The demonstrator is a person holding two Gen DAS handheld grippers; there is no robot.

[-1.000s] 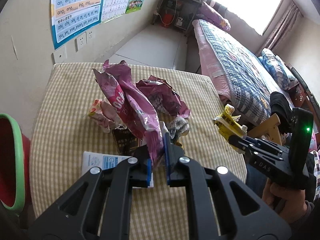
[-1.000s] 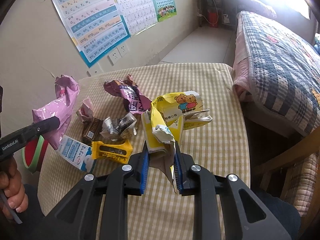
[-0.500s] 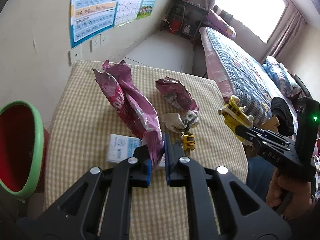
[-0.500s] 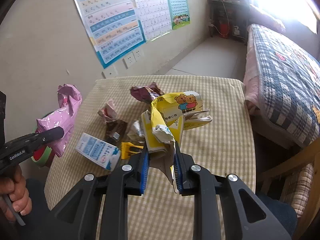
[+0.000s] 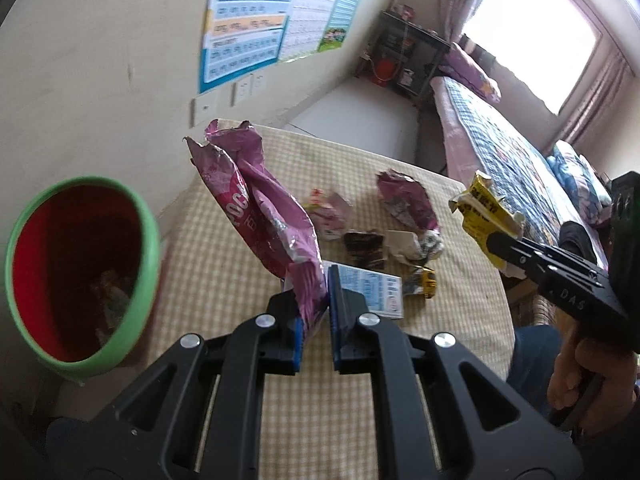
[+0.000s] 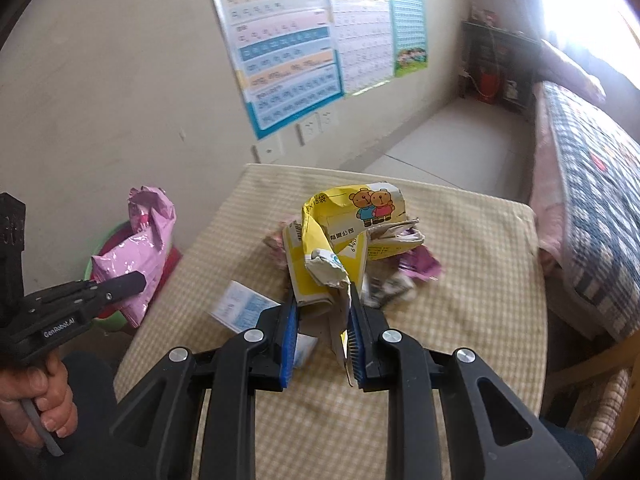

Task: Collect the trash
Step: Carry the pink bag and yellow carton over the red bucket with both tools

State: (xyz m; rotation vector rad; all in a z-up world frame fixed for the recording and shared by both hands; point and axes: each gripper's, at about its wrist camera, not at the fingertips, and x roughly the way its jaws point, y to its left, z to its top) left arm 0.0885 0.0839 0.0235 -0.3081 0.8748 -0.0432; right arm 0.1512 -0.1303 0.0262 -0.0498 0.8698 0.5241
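Note:
My left gripper (image 5: 314, 284) is shut on a crumpled pink snack bag (image 5: 260, 208) and holds it up at the table's left edge, beside a red bin with a green rim (image 5: 76, 268). The bag also shows in the right wrist view (image 6: 136, 256), over the bin (image 6: 108, 240). My right gripper (image 6: 322, 304) is shut on a crushed yellow carton with cartoon bears (image 6: 344, 232), held above the table; it also shows in the left wrist view (image 5: 482, 216). Several wrappers (image 5: 404, 204) and a blue-white pack (image 5: 370, 288) lie on the checked tablecloth (image 5: 224, 272).
The table stands against a wall with posters (image 6: 280, 48) and sockets. A bed with a plaid quilt (image 6: 592, 184) runs along the right side. A wooden chair (image 6: 592, 364) is at the table's near right. The bin holds some trash at its bottom.
My left gripper has carried the pink bag left, away from the wrapper pile, to the red bin, which now looms large. My right gripper has pulled back and up with the yellow carton.

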